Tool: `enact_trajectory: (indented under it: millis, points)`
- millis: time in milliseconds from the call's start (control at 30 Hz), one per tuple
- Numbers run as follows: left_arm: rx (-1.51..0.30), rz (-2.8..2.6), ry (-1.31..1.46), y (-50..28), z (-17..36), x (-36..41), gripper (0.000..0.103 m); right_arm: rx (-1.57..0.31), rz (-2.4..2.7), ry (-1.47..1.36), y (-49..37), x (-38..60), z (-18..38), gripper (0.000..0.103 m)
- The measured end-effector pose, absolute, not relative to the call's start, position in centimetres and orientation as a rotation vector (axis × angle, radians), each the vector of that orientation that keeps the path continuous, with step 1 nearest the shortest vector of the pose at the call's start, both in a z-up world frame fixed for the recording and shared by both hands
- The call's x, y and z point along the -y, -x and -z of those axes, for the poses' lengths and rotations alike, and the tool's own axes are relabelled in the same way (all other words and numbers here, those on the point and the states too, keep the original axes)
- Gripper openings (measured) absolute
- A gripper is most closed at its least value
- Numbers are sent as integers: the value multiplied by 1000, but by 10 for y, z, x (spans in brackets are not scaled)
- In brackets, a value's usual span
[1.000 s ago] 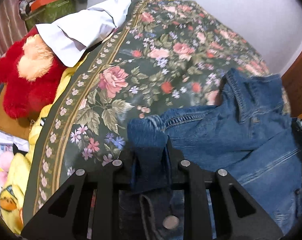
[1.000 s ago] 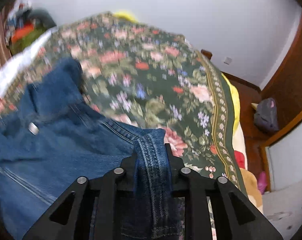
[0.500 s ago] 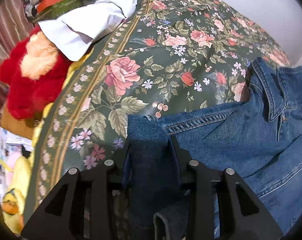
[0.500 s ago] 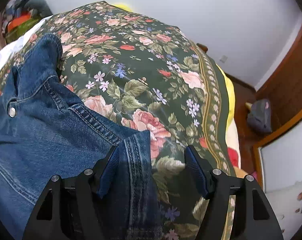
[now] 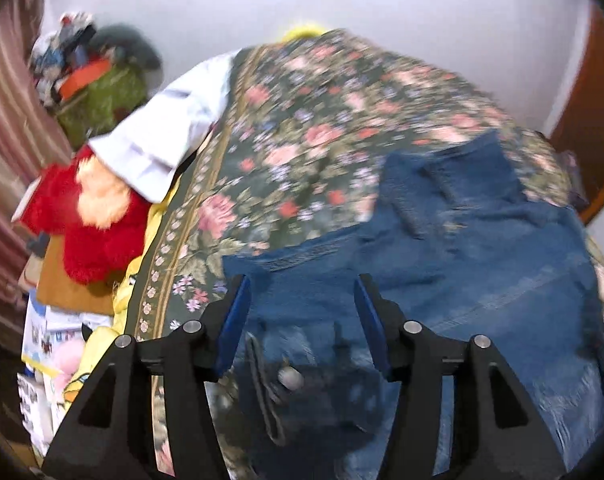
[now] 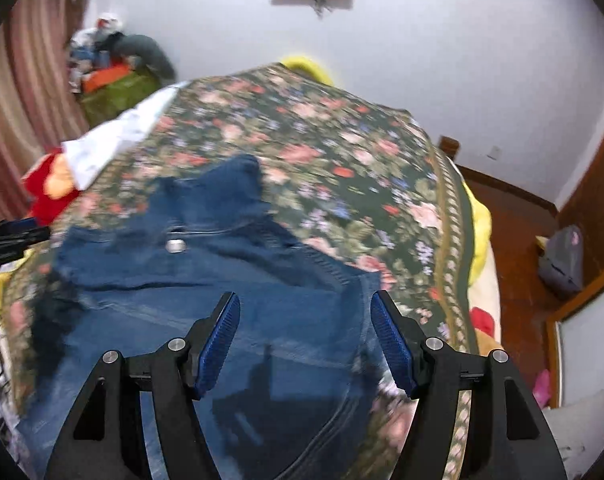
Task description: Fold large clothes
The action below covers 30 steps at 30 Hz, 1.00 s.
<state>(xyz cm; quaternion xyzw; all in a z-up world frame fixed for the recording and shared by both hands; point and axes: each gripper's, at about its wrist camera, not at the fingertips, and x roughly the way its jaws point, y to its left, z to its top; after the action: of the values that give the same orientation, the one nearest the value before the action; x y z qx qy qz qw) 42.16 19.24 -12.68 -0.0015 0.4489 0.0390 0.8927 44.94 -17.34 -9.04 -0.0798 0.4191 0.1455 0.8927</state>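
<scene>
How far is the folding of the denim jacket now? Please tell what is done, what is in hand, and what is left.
Done: the denim jacket lies spread on the floral bedspread, collar away from the cameras. In hand: nothing. The left gripper and right gripper have just been opening, and their pads stand clear of the denim below them. Left: no finished fold shows yet, so folding it into a compact shape seems to remain.

no readable text, labels or signs
</scene>
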Motion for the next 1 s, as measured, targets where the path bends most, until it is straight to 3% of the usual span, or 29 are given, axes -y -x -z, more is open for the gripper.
enact_trajectory:
  millis: [67,133,233,300,767,1000]
  points:
    - [-905,-43,-6,-404,115,-179,62,-870,-335,167,-431,169,84,74]
    - [-877,-16,-6,-385,105,-168,68,-867,-355,171,-410,166,80,88]
    - [-855,7,4,-357,100,-157,77,-858,-367,177,-378,168,77,99]
    - [-861,10,11,-339,102,-154,85,-876,-361,172,-360,171,79,100]
    - [-1109,-21,92,-226,169,-183,85,-1080,-270,-61,-250,246,132,100]
    - [-1219,-56,335,-184,220,-214,85,-1126,-260,-162,-219,253,158,100]
